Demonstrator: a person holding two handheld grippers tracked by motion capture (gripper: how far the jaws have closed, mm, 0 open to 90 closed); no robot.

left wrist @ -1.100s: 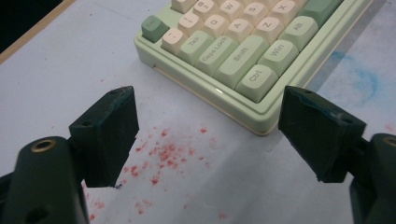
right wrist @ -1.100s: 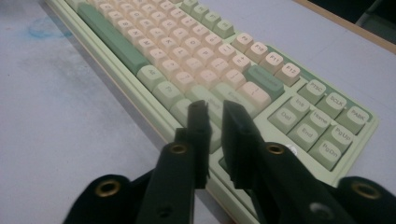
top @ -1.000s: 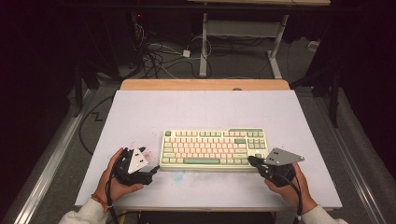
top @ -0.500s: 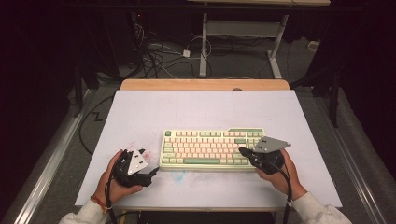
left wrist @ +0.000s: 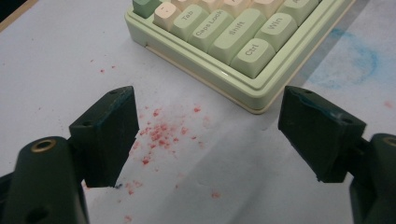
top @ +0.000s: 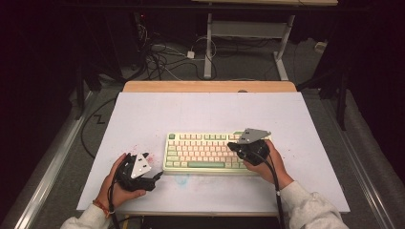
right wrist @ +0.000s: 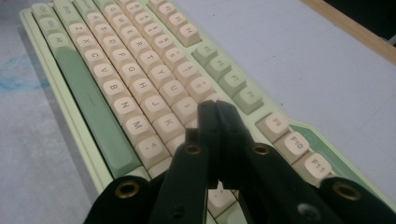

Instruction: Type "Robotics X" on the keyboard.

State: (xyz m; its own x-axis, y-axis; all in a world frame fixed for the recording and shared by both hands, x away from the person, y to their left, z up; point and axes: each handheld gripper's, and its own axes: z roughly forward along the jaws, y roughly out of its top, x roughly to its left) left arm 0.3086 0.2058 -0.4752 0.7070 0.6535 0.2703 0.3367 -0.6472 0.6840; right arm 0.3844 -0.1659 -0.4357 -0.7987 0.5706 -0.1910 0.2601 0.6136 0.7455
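My right gripper (right wrist: 215, 108) hangs over the keyboard (top: 210, 151) with jaws clenched together on nothing, tips above the letter keys. My left gripper (left wrist: 208, 135) rests on the white table (top: 200, 112) just left of the keyboard, jaws spread wide apart.

Lab or workshop recording space, white worktop (top: 210, 109) under dark surroundings, tangled cables (top: 162, 52) on floor, metal desk frame (top: 248, 33) behind

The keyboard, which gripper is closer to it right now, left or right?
Right. The right gripper is over the keyboard, its fingers shut above the keys. The left gripper sits on the table beside the keyboard's near left corner, fingers apart, not touching it.
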